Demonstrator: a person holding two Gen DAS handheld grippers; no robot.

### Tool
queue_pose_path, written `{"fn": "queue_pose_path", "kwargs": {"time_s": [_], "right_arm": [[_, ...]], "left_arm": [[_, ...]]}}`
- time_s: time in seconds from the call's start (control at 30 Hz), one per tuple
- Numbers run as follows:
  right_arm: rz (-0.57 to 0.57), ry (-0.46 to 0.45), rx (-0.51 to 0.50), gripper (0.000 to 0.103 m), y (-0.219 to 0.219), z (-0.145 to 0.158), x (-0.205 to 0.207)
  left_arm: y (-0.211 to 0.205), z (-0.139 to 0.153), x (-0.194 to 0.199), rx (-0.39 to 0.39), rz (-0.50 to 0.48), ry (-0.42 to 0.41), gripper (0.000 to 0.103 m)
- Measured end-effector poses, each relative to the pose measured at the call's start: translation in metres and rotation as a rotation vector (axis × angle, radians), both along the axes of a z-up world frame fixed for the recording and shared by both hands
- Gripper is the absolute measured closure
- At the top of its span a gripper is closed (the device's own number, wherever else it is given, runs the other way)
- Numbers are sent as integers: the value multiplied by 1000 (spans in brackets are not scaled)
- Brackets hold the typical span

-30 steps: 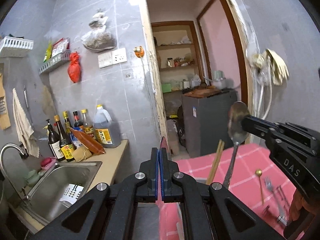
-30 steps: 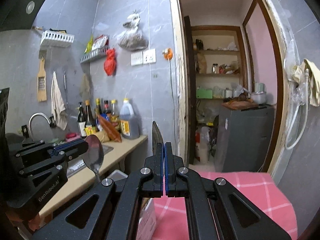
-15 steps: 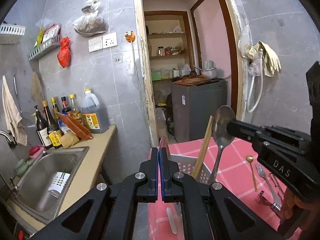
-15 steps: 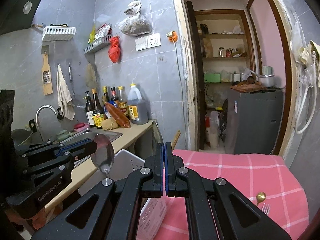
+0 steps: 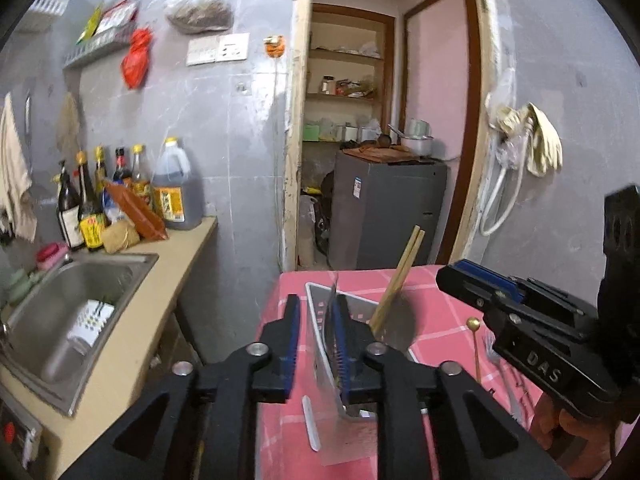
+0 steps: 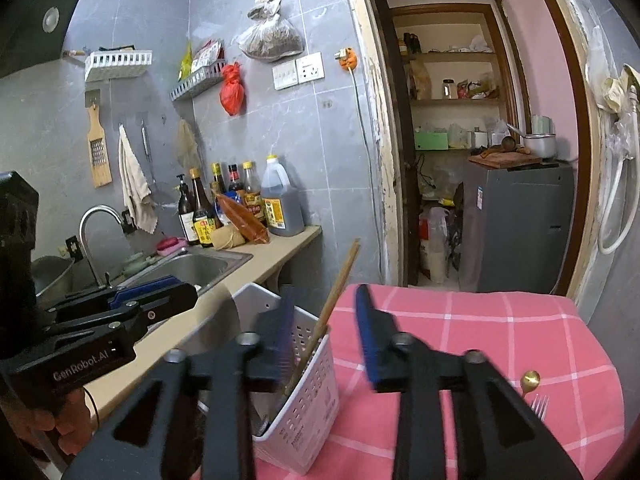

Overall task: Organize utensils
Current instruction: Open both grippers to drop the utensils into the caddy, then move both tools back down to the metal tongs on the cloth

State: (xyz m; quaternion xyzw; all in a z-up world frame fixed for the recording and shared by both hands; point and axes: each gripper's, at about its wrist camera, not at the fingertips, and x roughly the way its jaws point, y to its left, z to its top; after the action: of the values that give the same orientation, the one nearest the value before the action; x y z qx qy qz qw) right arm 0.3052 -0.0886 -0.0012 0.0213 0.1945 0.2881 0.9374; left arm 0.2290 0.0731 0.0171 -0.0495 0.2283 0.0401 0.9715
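A white perforated utensil basket [image 6: 308, 384] stands on the pink checked tablecloth [image 6: 460, 332], with wooden chopsticks [image 6: 336, 300] leaning in it. It also shows in the left wrist view [image 5: 320, 332] with the chopsticks [image 5: 396, 276]. My left gripper [image 5: 316, 332] is open just above the basket; a blurred metal utensil [image 5: 331, 312] sits between its fingers, over the basket. My right gripper [image 6: 324, 316] is open and empty above the basket. A gold spoon [image 6: 529, 380] and a fork [image 6: 540, 404] lie on the cloth at right.
A counter with a steel sink [image 5: 72, 300], sauce bottles [image 5: 100, 200] and an oil jug [image 5: 174, 192] runs along the left. A white flat stick [image 5: 311, 424] lies on the cloth. A doorway with a grey cabinet [image 5: 384, 212] is behind the table.
Both grippers have opened. The spoon that each held is out of the jaws. Both grippers came down over the basket.
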Motion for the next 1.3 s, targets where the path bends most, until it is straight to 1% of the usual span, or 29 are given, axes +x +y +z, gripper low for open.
{"fn": "queue_pose_path", "kwargs": {"time_s": [0.03, 0.07, 0.1, 0.13, 0.2, 0.23, 0.3, 0.33, 0.4, 0.47, 0.5, 0.53, 0.57, 0.6, 0.7, 0.8, 0.93, 1.0, 1.1, 1.13, 1.3], "right_arm": [[-6, -5, 3, 72, -3, 1, -1], [-11, -8, 4, 71, -5, 2, -1], [-18, -12, 5, 65, -7, 4, -1], [-30, -19, 8, 62, -10, 6, -2], [-63, -44, 22, 49, -20, 9, -5], [-75, -51, 25, 46, -23, 13, -5], [-116, -77, 30, 34, -35, 17, -9], [-130, -85, 31, 31, -39, 20, -9], [-172, -109, 30, 20, -51, 25, -12], [-211, -128, 24, 15, -65, 28, -14], [-233, -137, 17, 10, -73, 29, -15], [-248, -143, 13, 7, -78, 32, -16], [-272, -153, 4, 2, -84, 33, -17], [-305, -171, -7, 1, -94, 33, -20], [-357, -195, -49, 1, -114, 35, -25], [-387, -195, -94, 1, -133, 34, -28], [-413, -156, -140, 1, -164, 26, -30], [-418, -133, -151, 1, -177, 20, -28], [-417, -72, -151, 1, -200, 8, -22], [-412, -52, -147, 1, -207, 4, -19], [-353, 40, -138, 1, -232, -21, -5]], "left_arm": [[4, 0, -2, -31, 9, -4, 80], [7, 1, -3, -50, 18, -9, 74], [9, 1, -4, -65, 29, -13, 68], [13, 3, -5, -84, 49, -24, 65], [16, 5, -8, -100, 77, -41, 54], [17, 6, -8, -100, 90, -48, 50], [16, 8, -10, -96, 112, -63, 36], [15, 11, -10, -90, 127, -76, 32], [10, 14, -11, -74, 147, -94, 20], [2, 17, -13, -49, 165, -117, 13], [-3, 18, -13, -38, 171, -126, 9], [-7, 18, -14, -26, 178, -134, 7], [-13, 19, -14, -15, 183, -144, 2], [-18, 19, -14, -7, 186, -150, 1], [-41, 19, -15, 30, 186, -168, 1], [-62, 16, -17, 50, 168, -175, 1], [-98, 11, -23, 83, 138, -191, 1], [-109, 6, -23, 75, 118, -182, 1], [-128, -7, -19, 45, 70, -136, 1], [-135, -14, -16, 31, 50, -107, 1], [-157, -41, -6, 3, 2, -25, 1]]}}
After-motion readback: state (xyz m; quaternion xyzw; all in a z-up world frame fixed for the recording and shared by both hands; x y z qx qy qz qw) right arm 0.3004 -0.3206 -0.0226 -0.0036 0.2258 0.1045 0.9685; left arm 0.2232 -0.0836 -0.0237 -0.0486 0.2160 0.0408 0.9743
